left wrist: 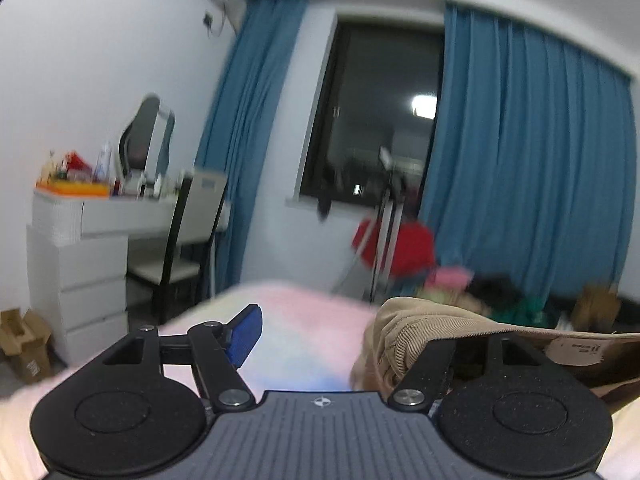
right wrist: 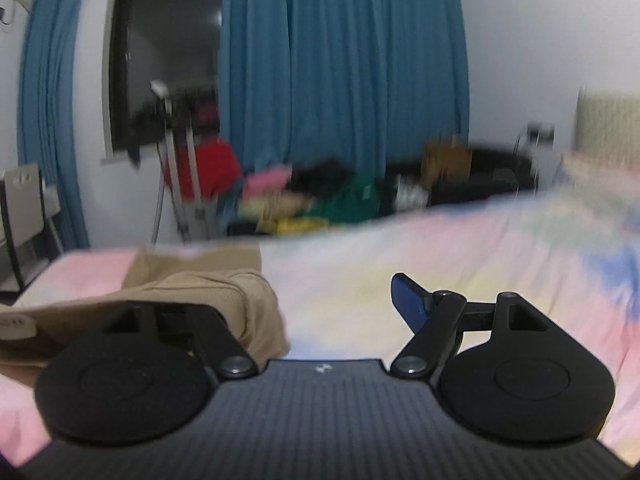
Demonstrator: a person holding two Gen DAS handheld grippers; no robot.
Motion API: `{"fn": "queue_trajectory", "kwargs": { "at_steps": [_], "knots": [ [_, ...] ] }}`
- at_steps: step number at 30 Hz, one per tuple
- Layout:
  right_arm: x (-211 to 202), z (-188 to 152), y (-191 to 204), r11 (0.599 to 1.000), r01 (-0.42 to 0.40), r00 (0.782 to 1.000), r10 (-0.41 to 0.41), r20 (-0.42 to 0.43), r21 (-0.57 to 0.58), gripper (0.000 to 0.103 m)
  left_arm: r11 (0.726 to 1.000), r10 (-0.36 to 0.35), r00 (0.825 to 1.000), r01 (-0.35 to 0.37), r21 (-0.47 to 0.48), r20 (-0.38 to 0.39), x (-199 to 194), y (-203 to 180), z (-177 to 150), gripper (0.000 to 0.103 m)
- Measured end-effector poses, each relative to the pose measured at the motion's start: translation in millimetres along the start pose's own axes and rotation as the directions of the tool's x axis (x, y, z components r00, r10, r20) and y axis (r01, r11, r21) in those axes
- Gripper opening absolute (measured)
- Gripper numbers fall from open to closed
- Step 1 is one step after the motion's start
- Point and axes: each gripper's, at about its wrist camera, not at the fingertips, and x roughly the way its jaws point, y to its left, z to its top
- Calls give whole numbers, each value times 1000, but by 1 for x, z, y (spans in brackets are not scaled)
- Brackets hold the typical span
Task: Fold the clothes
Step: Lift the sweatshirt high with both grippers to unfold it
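On the bed, at about 3 o'clock in the left wrist view and 9 o'clock in the right one, sits the tan ribbed corduroy garment (left wrist: 420,332) (right wrist: 224,296), bunched into a lump with a flatter panel and a white care label (left wrist: 576,350) sticking out near the cameras. It rests on the pastel pink-blue-yellow tie-dye bedspread (left wrist: 304,332) (right wrist: 440,264).

Handling guess: corduroy is soft but has some body, so it'll flop rather than slide, and it's light enough for a pinch grip. I'd go for an edge or seam, maybe the hem side near that label, one corner per gripper, not the thick wad in the middle.

The left gripper (left wrist: 352,340) has its fingers spread wide. The blue pad (left wrist: 244,334) at 9 o'clock is out in free air. The other finger is hidden behind the cloth, so the fabric drapes over that side but nothing looks pinched. Same story mirrored on the right gripper (right wrist: 320,312): fingers wide apart, blue pad (right wrist: 410,300) bare over the bedspread, the other side tucked under or behind the tan cloth, no real hold as far as I can tell.

Further out, both views are blurry: blue curtains (left wrist: 532,152) around a dark window (left wrist: 376,120), a white dresser with clutter and a mirror (left wrist: 80,240) at 9 o'clock, a chair (left wrist: 188,236), and a pile of colourful clothes (right wrist: 312,200) on the floor past the bed's edge.
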Motion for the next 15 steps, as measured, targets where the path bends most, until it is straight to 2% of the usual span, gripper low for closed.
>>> {"fn": "queue_trajectory", "kwargs": {
  "at_steps": [3,6,9,12,15],
  "knots": [
    [-20,53,3,1000,1,997,0,83,-8,75,1000,-14,999,14,-10,48,-10,-12,55,70],
    [-39,110,0,1000,1,987,-2,162,7,75,999,11,995,-16,40,100,-21,-33,107,70],
    [-66,160,-1,999,30,963,-24,269,-18,75,996,10,981,-28,89,195,-39,-53,158,70],
    [-96,208,-12,1000,17,944,-15,328,-2,75,993,-2,963,-30,111,270,-61,-68,214,70],
    [-131,249,-18,999,29,917,-16,398,-26,75,995,-30,952,0,98,304,-83,-78,273,70]
  ]
}}
